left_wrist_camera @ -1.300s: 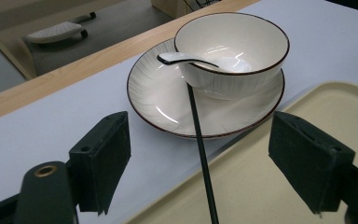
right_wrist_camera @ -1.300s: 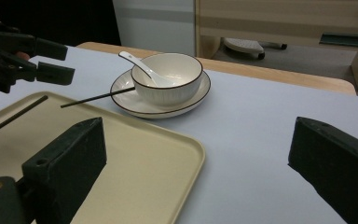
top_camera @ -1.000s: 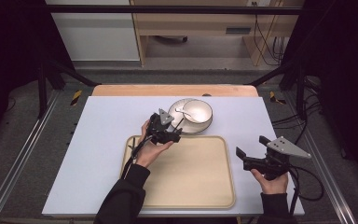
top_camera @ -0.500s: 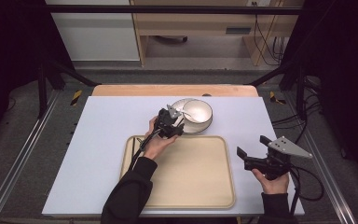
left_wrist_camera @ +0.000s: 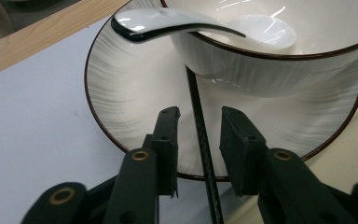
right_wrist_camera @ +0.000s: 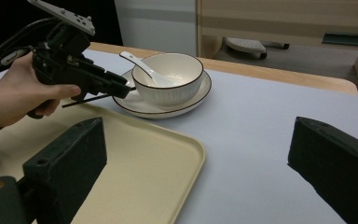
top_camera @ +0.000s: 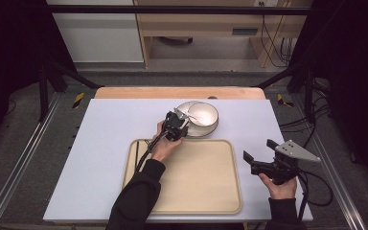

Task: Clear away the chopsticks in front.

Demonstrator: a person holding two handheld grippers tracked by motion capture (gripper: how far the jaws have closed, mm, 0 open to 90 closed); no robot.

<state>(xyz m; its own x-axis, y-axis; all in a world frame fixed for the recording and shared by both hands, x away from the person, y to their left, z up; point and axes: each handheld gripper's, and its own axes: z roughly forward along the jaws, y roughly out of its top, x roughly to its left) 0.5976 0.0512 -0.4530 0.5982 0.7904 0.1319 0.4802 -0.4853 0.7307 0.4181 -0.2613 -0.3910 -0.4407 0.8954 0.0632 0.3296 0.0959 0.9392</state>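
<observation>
Thin black chopstick (left_wrist_camera: 200, 135) lying on white plate with dark rim (left_wrist_camera: 121, 93), long axis running straight between left gripper (left_wrist_camera: 199, 122) jaws toward white bowl (left_wrist_camera: 279, 56); jaws just been closing, pads flanking stick, not yet pressing. Right gripper (top_camera: 258, 156) idling wide apart, well off.

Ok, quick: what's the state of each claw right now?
Left claw: has just been closing around a black chopstick, pads not yet touching it.
Right claw: open, empty.

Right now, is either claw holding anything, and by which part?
Nothing yet. The jaws of the left gripper have just been closing around a thin black stick lying over the plate rim, pads not touching; the right gripper is open, empty.
</observation>
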